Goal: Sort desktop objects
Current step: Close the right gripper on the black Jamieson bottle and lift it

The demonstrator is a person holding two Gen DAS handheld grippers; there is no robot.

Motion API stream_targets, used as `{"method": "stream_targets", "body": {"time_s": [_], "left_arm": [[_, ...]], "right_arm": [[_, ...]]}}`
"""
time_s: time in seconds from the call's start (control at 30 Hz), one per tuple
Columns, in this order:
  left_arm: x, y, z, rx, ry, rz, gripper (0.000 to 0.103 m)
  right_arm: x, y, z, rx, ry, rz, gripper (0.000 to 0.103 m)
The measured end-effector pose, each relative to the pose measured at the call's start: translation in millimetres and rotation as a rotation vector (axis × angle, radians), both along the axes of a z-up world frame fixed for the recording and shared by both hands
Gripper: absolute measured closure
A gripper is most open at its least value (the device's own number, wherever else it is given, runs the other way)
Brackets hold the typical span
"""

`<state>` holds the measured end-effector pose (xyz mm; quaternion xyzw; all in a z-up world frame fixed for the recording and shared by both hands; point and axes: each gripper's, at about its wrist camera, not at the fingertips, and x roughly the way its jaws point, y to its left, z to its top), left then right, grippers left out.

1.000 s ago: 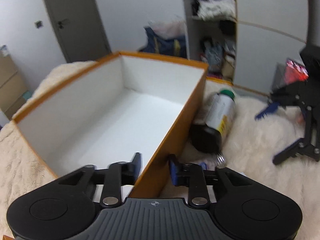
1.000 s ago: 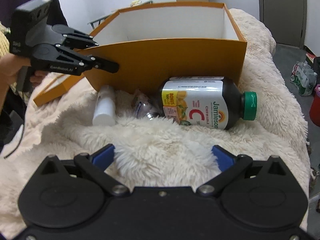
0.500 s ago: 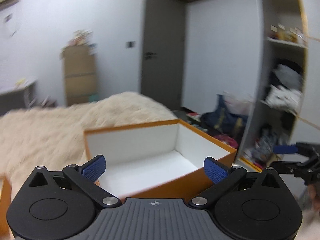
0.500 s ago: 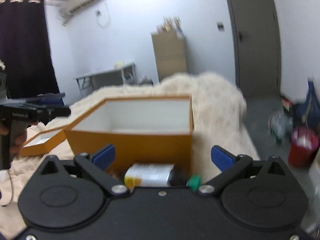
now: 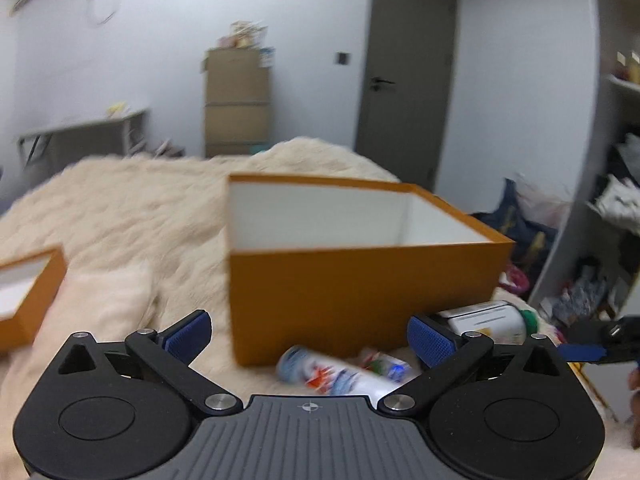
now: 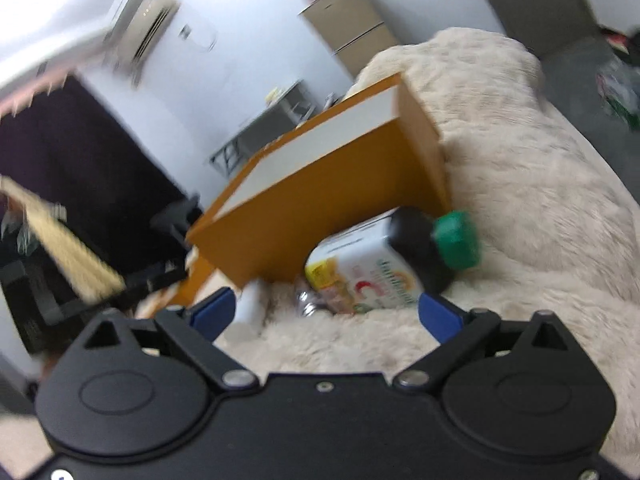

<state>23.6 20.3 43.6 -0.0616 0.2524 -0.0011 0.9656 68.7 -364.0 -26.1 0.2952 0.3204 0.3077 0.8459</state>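
Two grippers, left gripper [image 5: 308, 330] and right gripper [image 6: 326, 312], hovering with jaws spread wide, holding nothing. Dark green-capped vitamin bottle [image 6: 384, 264], white printed tube [image 5: 332, 374], small foil-wrapped item [image 5: 386, 362] lying outside open orange cardboard box [image 5: 360, 280], on cream shaggy blanket [image 6: 540, 220]. Views blurring: steady before closing; grip bottle across body.

A dark vitamin bottle [image 6: 384, 256] with a green cap is seen lying on a shaggy cream blanket [image 6: 540, 208] against an orange box [image 6: 320, 200], beyond the right gripper's [image 6: 324, 316] spread blue-tipped fingers.

Orange box [image 5: 360, 280] with white inside, dark bottle [image 6: 384, 264] with green cap [image 6: 456, 240], cream fleece blanket [image 6: 540, 200].
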Motion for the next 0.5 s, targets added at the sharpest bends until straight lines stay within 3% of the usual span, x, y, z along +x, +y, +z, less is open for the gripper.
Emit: {"method": "stream_targets", "body": {"time_s": [0.1,0.2,0.23,0.37,0.5], "left_arm": [[-2.9,23.9,-11.3,-0.064,0.011,0.061,0.000],[-2.0,31.7,-22.3,-0.107,0.034,0.070,0.000],[-0.6,31.5,-26.0,-0.108,0.043,0.068,0.000],[2.6,18.0,-31.1,-0.041,0.059,0.047,0.000],[5.3,7.3,-36.0,0.011,0.078,0.016,0.000]], "right_arm": [[5.0,-18.3,-12.9,0.099,0.060,-0.055,0.014],[15.9,-32.0,-32.7,0.192,0.154,-0.094,0.027],[19.8,-33.8,-38.5,0.206,0.179,-0.100,0.027],[39.1,-35.8,-57.7,0.239,0.244,-0.146,0.031],[48.9,-31.9,-64.9,0.250,0.239,-0.164,0.049]]}}
